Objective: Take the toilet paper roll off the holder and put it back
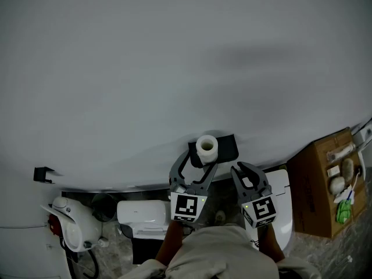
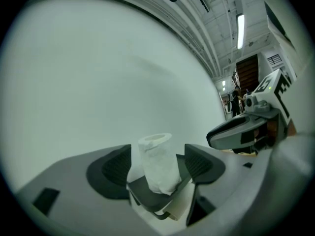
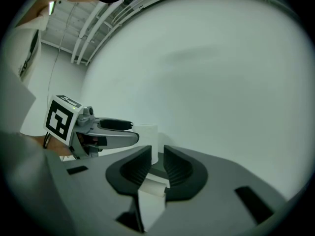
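Grey plastic jaws of the left gripper point(image 1: 201, 160) stand wide apart. The toilet paper roll point(image 2: 158, 163) stands upright between them, nearer the left pad, with neither pad pressing on it. Just beneath the roll, also inside those jaws, the black holder point(image 2: 147, 200) carries it. To this claw's right, the right gripper point(image 3: 156, 154) has its jaws drawn close, a narrow slit left between them. A pale piece lies low in that slit; what it is I cannot tell. Beyond both claws' tips rises the plain pale wall point(image 1: 174, 68).
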